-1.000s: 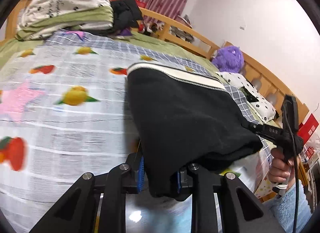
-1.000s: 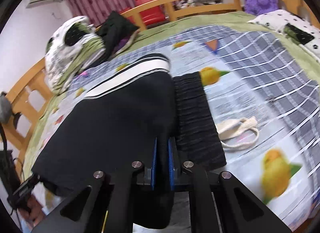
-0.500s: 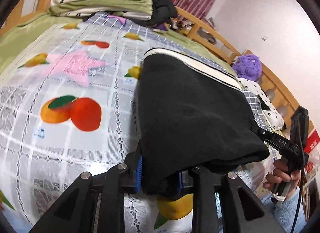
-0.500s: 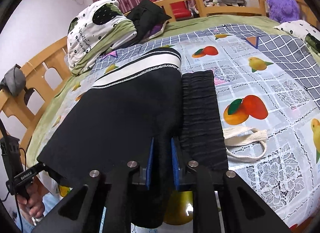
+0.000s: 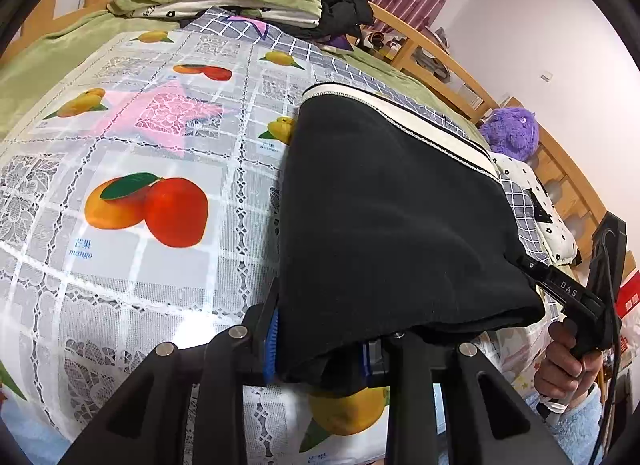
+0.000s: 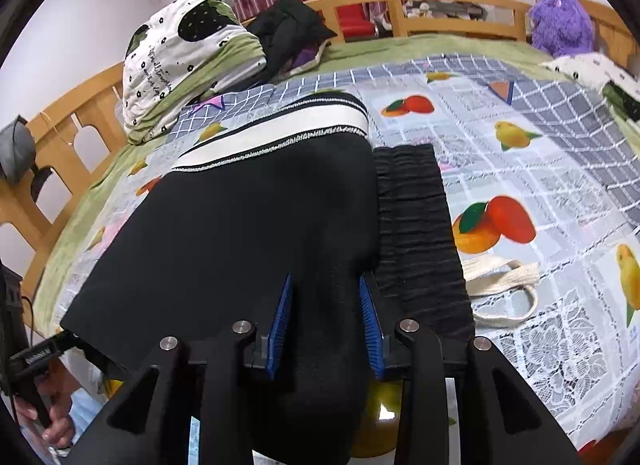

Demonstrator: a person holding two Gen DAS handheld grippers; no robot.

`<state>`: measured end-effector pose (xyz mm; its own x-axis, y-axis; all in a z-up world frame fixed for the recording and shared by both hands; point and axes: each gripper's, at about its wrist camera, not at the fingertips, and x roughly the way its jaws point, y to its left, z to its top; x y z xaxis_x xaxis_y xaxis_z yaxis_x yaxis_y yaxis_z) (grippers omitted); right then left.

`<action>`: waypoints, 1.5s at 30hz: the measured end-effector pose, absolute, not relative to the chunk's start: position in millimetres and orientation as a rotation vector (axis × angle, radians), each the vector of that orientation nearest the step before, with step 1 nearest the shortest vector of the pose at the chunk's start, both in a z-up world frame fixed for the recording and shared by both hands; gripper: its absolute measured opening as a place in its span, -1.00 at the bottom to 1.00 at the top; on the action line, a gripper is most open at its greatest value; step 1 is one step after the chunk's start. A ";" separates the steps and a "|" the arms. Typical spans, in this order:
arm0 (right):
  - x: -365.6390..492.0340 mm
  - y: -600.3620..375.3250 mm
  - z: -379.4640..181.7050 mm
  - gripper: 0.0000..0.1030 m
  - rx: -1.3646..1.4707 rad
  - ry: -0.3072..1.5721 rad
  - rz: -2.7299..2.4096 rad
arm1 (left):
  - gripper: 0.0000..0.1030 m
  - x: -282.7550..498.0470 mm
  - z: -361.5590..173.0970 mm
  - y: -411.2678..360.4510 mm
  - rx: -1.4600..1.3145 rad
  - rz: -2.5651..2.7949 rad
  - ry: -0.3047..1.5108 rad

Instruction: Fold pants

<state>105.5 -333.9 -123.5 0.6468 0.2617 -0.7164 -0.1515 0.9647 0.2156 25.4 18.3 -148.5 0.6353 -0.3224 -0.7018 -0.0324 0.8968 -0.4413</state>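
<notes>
Pants (image 6: 248, 225), black with white-striped waistband, lie folded between both just-opening hand-held grippers' slightly parted jaws.

**Readable lettering on the bed**

On the fruit-print cover (image 5: 168, 193), blue lettering is sitting under the mango picture at about eight o'clock in the left wrist view: two Chinese characters and the word "mango" (image 5: 80, 254). White letters "DAS" (image 5: 569, 289) are showing on the black arm of the right gripper (image 5: 532, 269) at four o'clock. Cursive black script is running along the white flowered bedding (image 6: 160, 65) at ten o'clock in the right wrist view, too small to read. A white label on the left gripper (image 6: 64, 339) at eight o'clock is staying illegible.
</notes>
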 end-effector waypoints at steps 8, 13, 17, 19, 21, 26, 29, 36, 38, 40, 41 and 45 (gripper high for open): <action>103.9 -341.9 -126.3 -0.34 0.210 0.848 0.260 | -0.44 26.7 -158.6 24.9 -0.489 -0.197 0.927; 99.3 -333.9 -121.2 -0.35 0.147 0.845 0.248 | -0.44 20.5 -152.7 24.4 -0.460 -0.205 0.931; 101.3 -343.0 -110.8 -0.35 0.185 0.850 0.262 | -0.41 7.7 -143.3 33.3 -0.444 -0.234 0.919; 106.1 -348.1 -101.6 -0.35 0.190 0.819 0.243 | -0.37 -0.2 -135.3 40.0 -0.439 -0.251 0.901; 119.8 -350.2 -93.5 -0.33 0.189 0.809 0.235 | -0.21 -5.5 -126.9 44.6 -0.412 -0.266 0.882; 171.3 -340.7 -89.8 -0.31 0.146 0.850 0.207 | -0.13 -11.4 -110.7 45.3 -0.282 -0.223 0.827; 201.7 -333.3 -102.6 -0.16 0.137 0.909 0.205 | -0.07 -10.1 -108.6 47.1 -0.256 -0.233 0.814; 192.1 -333.2 -86.9 -0.76 0.079 0.787 0.283 | -0.07 -8.9 -127.6 18.8 -0.122 -0.263 0.867; 190.3 -347.0 -83.3 -0.76 0.107 0.788 0.289 | -0.07 -7.7 -129.3 8.3 -0.086 -0.278 0.858; 193.6 -351.0 -92.0 -0.75 0.076 0.813 0.251 | -0.07 -0.5 -132.3 -6.8 -0.044 -0.257 0.858; 195.8 -352.9 -101.5 -0.73 0.062 0.835 0.231 | -0.07 4.1 -133.6 -12.8 -0.027 -0.234 0.855; 191.7 -356.2 -110.2 -0.63 0.093 0.836 0.224 | -0.47 16.4 -136.8 -25.1 -0.036 -0.159 0.850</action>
